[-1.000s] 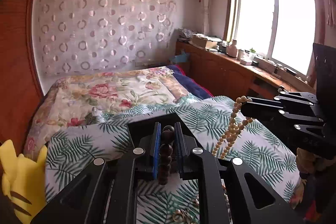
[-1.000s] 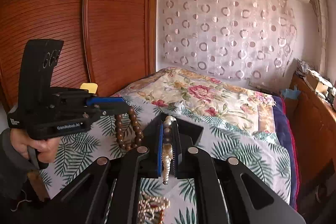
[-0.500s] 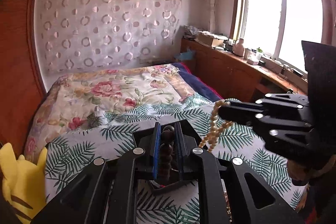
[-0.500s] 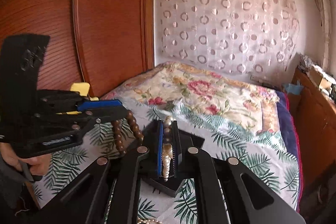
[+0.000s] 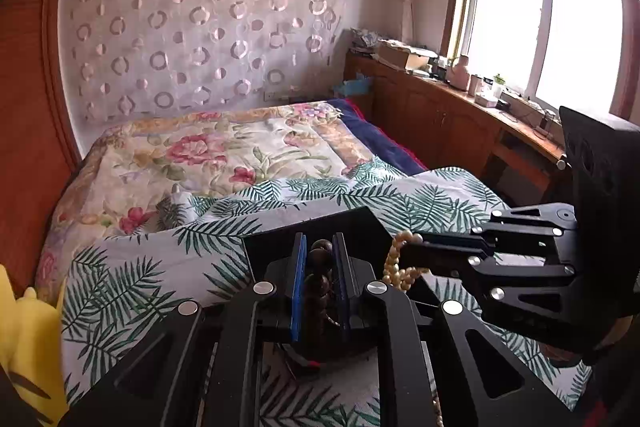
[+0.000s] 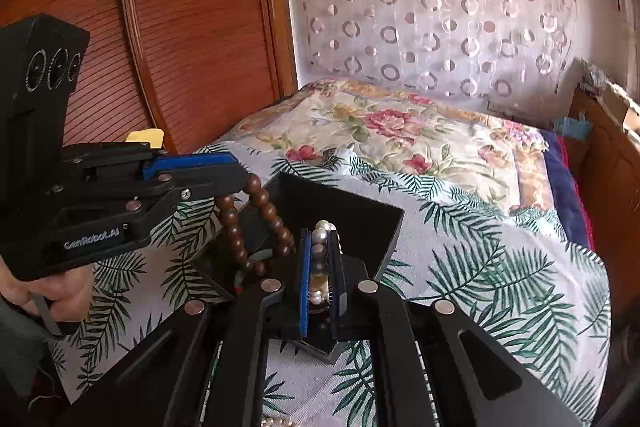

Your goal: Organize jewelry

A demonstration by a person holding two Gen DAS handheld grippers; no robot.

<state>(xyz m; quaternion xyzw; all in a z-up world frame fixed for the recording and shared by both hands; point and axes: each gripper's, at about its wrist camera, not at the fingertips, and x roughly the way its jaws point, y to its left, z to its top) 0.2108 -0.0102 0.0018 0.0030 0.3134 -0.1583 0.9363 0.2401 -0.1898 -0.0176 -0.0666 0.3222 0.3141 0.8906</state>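
- The left claw [image 5: 320,281] is closed almost fully on a string of dark brown wooden beads [image 6: 256,223]; in the right wrist view the loop hangs below its tip, over the near left corner of the black box [image 6: 360,215].
- The right claw [image 6: 320,267] is likewise nearly shut, pinching a strand of pearls [image 6: 320,251] between its blue pads; in the left wrist view the cream loop [image 5: 400,263] dangles from its tip just beside the box.
- The box sits open on the palm-leaf sheet [image 6: 500,267] of the bed, directly under both claws, its dark inside bare as far as can be seen.
- More pearly pieces [image 6: 276,422] lie on the sheet at the bottom edge of the right wrist view, not yet picked up.
- Step in hand, as I judge it: carrying both strings to the box for dropping in; both loops hang at the box mouth but neither rests inside it.
- The next move probably calls for lowering each loop until it pools on the box floor, then opening the claw.
- Risk: the two loops hang close together and could tangle, or one could drape over the box wall.
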